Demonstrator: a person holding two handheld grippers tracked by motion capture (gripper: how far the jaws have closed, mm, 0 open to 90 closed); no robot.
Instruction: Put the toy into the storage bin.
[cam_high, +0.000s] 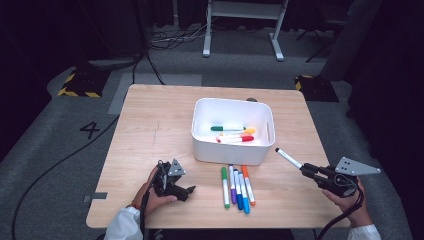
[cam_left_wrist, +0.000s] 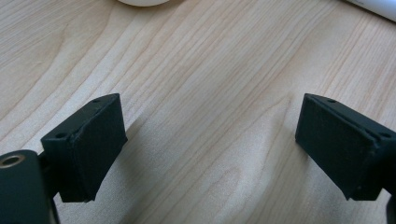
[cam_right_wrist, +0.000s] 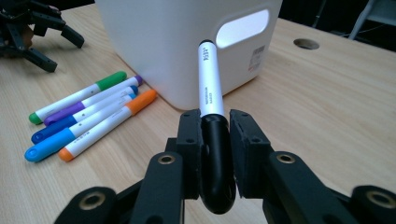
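A wooden table (cam_high: 150, 130) carries a white plastic bin (cam_high: 233, 131) at its centre, in which a green, a yellow and a red marker have been laid, while five more markers (cam_high: 237, 186) are lined up just near of it, apparently waiting to be binned. A black-capped marker (cam_high: 288, 158) is clamped by its cap in the right gripper (cam_high: 306, 170) and held off the table to the right of the bin, white barrel aimed at it (probably for dropping in). The left gripper (cam_high: 189, 190) is rested on the table at the near left, jaws spread and empty.
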